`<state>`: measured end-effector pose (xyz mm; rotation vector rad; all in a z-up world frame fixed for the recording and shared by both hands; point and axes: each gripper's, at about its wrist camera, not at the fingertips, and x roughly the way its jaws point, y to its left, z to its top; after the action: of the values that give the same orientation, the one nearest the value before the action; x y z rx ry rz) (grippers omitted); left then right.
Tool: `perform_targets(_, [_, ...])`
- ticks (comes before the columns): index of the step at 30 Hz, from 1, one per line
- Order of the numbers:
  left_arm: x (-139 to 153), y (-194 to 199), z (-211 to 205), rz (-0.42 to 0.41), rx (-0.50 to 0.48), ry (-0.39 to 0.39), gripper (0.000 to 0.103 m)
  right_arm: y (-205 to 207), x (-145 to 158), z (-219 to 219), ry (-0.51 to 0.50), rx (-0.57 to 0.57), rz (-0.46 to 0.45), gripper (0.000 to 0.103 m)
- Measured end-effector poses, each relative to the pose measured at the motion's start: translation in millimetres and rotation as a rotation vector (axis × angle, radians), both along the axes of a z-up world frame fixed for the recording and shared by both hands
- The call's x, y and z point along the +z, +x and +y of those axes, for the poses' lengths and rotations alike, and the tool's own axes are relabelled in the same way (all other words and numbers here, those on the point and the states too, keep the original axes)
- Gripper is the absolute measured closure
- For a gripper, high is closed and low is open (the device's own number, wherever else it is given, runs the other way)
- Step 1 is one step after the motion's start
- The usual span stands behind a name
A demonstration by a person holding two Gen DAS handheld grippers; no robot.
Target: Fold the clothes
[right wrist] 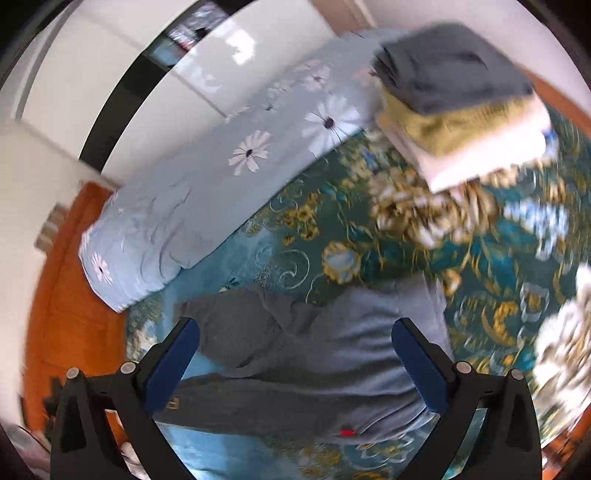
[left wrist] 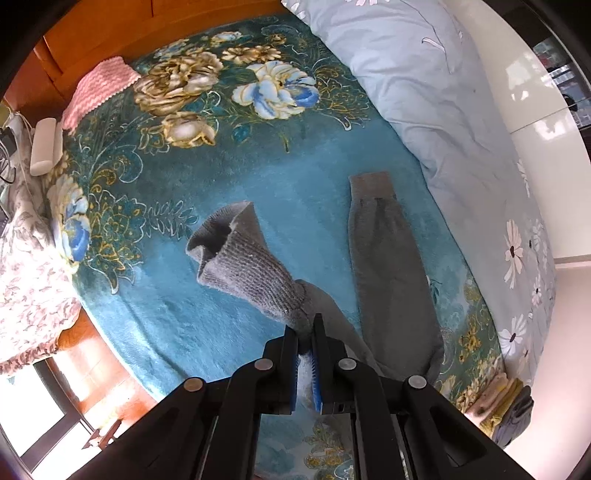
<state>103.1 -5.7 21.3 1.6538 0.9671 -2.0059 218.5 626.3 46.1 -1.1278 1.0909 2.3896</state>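
Note:
Grey trousers lie on a teal floral blanket (left wrist: 229, 173). In the left wrist view my left gripper (left wrist: 307, 325) is shut on one trouser leg (left wrist: 317, 310) just behind its ribbed knit cuff (left wrist: 240, 254), which is lifted and hangs open. The other leg (left wrist: 388, 266) lies flat and straight to the right. In the right wrist view, which is blurred, my right gripper (right wrist: 295, 328) is open and empty, hovering over the waist part of the trousers (right wrist: 332, 350); a small red tag (right wrist: 346, 432) shows near its lower edge.
A light blue daisy-print quilt (left wrist: 424, 85) lies along the blanket's right side, also in the right wrist view (right wrist: 207, 177). A stack of folded clothes (right wrist: 458, 103) sits on the blanket beyond the right gripper. A pink knit cloth (left wrist: 96, 88) and a wooden headboard (left wrist: 92, 33) are at the far left.

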Motion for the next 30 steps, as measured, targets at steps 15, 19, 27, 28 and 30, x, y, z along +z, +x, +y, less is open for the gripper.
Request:
perform_targets(15, [2, 35, 11, -0.067, 0.023, -0.078, 0.095, -6, 103, -30, 0.374, -0.079, 0.242, 0.0])
perform_targets(19, [3, 40, 17, -0.07, 0.02, -0.084, 0.095, -8, 105, -27, 0.356, -0.067, 0.289, 0.0])
perform_targets(27, [-3, 50, 22, -0.097, 0.027, -0.089, 0.095, 4, 144, -25, 0.369, -0.092, 0.526, 0.0])
perform_targets(28, [-3, 51, 21, -0.1, 0.033, -0.089, 0.095, 1, 147, -25, 0.352, -0.075, 0.535, 0.0])
perform_targets(30, [-3, 53, 20, -0.101, 0.043, -0.088, 0.095, -3, 149, -24, 0.315, -0.055, 0.548, 0.0])
